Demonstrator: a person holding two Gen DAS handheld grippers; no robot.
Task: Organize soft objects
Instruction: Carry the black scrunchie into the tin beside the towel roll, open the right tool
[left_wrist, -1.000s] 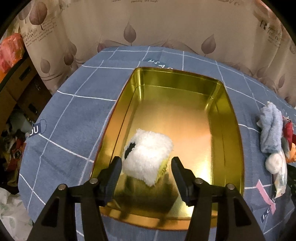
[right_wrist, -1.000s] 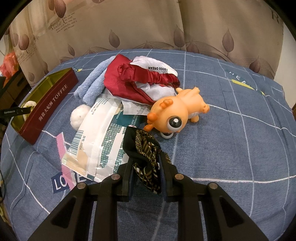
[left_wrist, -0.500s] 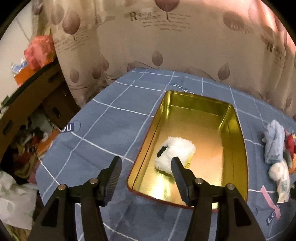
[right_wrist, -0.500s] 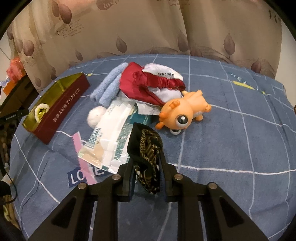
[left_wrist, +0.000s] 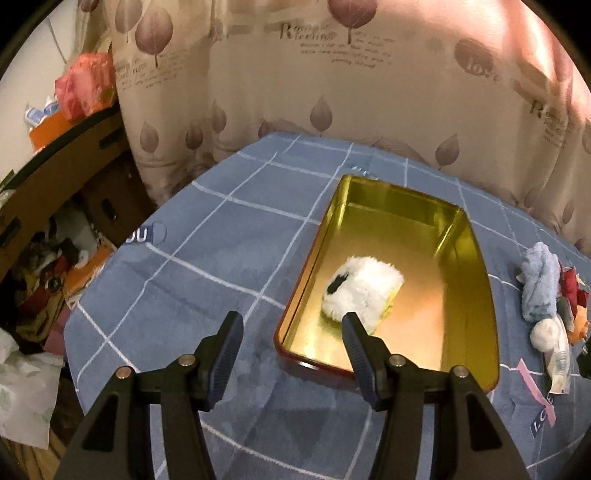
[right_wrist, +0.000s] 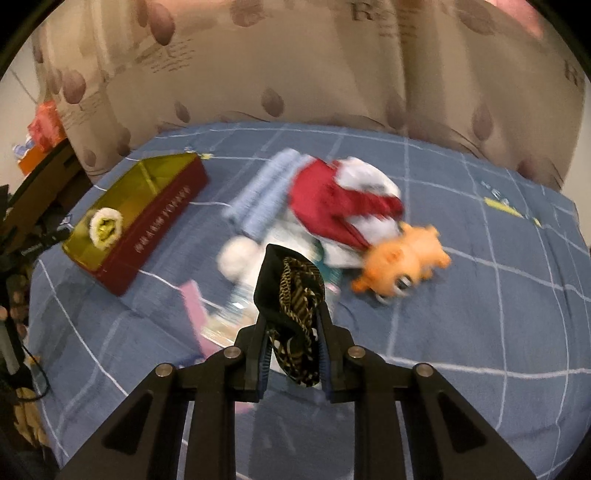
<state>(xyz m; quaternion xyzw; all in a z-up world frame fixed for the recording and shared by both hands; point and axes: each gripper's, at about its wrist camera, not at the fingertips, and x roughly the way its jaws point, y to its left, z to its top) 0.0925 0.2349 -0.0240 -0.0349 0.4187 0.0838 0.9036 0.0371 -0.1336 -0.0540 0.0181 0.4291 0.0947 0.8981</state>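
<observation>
A gold tin (left_wrist: 469, 258) with red outer walls (right_wrist: 162, 221) stands on the blue checked cloth. A white fluffy soft item (left_wrist: 360, 290) lies inside it and also shows in the right wrist view (right_wrist: 106, 226). My left gripper (left_wrist: 291, 332) is open and empty, held above the cloth at the tin's near left corner. My right gripper (right_wrist: 291, 332) is shut on a black and gold patterned fabric piece (right_wrist: 293, 291) and holds it above the cloth. Behind it lie a blue towel (right_wrist: 264, 195), a red and white cloth (right_wrist: 332, 201), a white pompom (right_wrist: 236, 258) and an orange toy (right_wrist: 402, 258).
A plastic packet (right_wrist: 225, 325) and a pink strip (right_wrist: 194, 306) lie under the right gripper. A leaf-print curtain (left_wrist: 351, 81) hangs behind the table. Cardboard boxes and clutter (left_wrist: 55, 221) stand off the table's left edge.
My left gripper has drawn back and up from the tin, leaving the white fluffy item inside. My right gripper has lifted with the black and gold fabric and swung left; its view is blurred.
</observation>
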